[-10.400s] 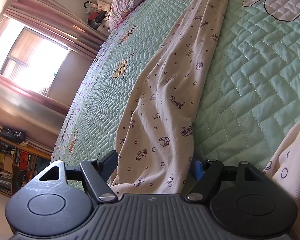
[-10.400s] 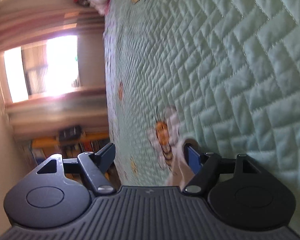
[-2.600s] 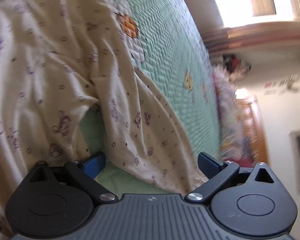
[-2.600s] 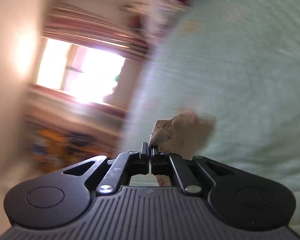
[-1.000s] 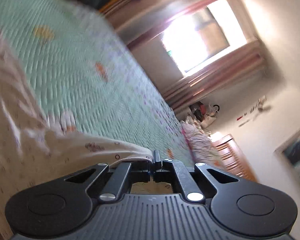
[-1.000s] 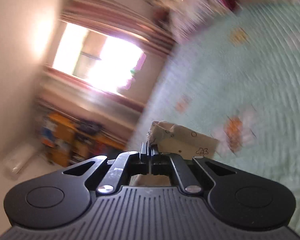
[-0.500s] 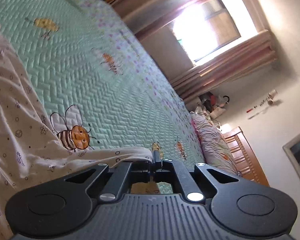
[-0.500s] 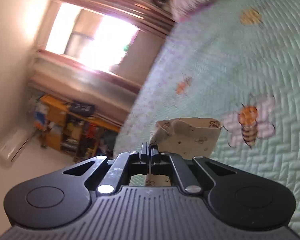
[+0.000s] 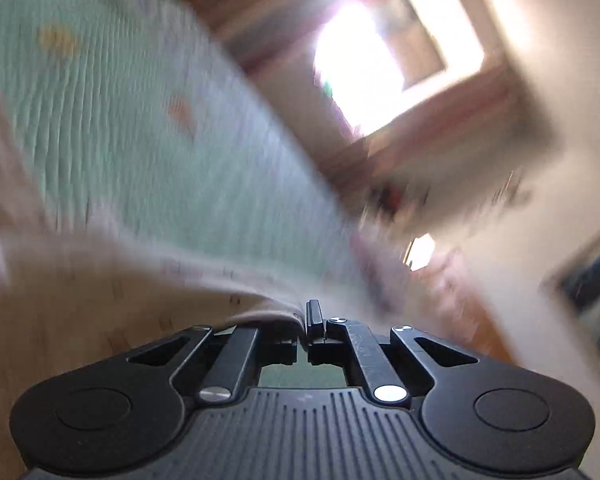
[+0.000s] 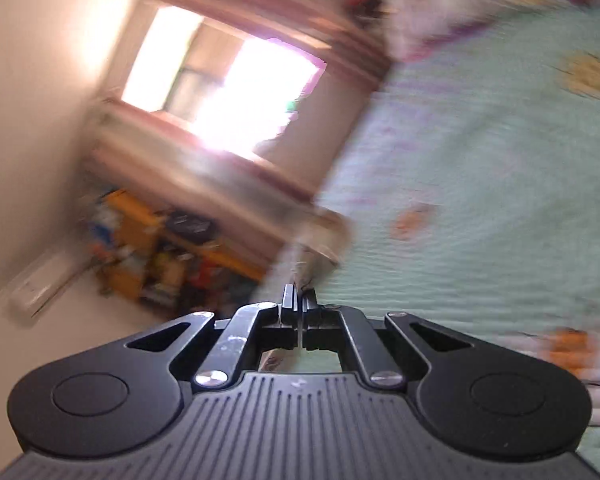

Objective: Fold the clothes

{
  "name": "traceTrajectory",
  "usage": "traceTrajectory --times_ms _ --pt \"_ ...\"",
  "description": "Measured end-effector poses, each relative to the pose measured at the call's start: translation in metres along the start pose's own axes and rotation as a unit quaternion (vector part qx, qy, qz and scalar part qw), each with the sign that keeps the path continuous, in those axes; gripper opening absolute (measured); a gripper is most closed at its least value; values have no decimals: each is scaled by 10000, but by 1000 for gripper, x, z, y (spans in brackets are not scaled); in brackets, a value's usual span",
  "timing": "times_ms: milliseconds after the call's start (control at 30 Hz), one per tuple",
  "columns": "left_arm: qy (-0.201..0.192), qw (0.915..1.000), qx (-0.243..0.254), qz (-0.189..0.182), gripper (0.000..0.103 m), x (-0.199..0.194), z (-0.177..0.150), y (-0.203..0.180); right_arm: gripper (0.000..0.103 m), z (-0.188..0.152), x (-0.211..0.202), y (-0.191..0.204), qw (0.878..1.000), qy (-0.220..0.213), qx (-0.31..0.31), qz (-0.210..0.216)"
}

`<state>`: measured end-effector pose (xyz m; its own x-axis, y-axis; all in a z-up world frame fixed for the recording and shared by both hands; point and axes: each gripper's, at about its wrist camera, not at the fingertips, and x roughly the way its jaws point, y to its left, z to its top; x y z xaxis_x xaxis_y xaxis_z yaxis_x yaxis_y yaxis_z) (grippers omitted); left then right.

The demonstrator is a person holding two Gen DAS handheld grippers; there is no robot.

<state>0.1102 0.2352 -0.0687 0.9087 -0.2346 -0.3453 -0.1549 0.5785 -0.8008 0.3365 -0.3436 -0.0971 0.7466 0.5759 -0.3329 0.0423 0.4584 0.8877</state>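
The cream printed garment point(image 9: 100, 312) is pinched at its edge in the left hand-held gripper point(image 9: 306, 320), whose jaws are closed tight on the cloth; from there it sweeps away to the left of the fingers and sags over the green quilted bed point(image 9: 120, 120) ahead. A small tuft of the same fabric point(image 10: 312, 264) stands up just ahead of the right hand-held gripper point(image 10: 299, 300), also clamped fully shut on it, with a scrap showing below the jaws.

By its drape, it looks light, thin and limp: it should follow the grippers easily, but will sag and crease between two holds, so corners or hems are the sound places to grip, kept taut. It is hardly fragile or slippery.

Beyond the bed lie a bright window point(image 10: 228, 96) and a cluttered shelf point(image 10: 160, 256). Both views are motion-blurred; no brand, label or writing can be read.
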Motion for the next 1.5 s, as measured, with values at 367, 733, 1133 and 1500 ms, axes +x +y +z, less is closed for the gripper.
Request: traceTrajectory --times_ms 367,733,1133,1500 --pt "1463 9822 511 1066 10 71 -73 15 1 -5 0 -111 9987 44 301 -412" --pt "1609 9821 411 890 35 68 -69 13 5 -10 -36 -109 9976 286 -106 -616" --pt "1957 9784 629 221 65 52 -77 -7 25 -4 -84 -91 9844 -488 -276 -1665" --pt "2096 9741 840 82 73 53 -81 -15 32 -45 6 -19 9749 814 -1679 -1211"
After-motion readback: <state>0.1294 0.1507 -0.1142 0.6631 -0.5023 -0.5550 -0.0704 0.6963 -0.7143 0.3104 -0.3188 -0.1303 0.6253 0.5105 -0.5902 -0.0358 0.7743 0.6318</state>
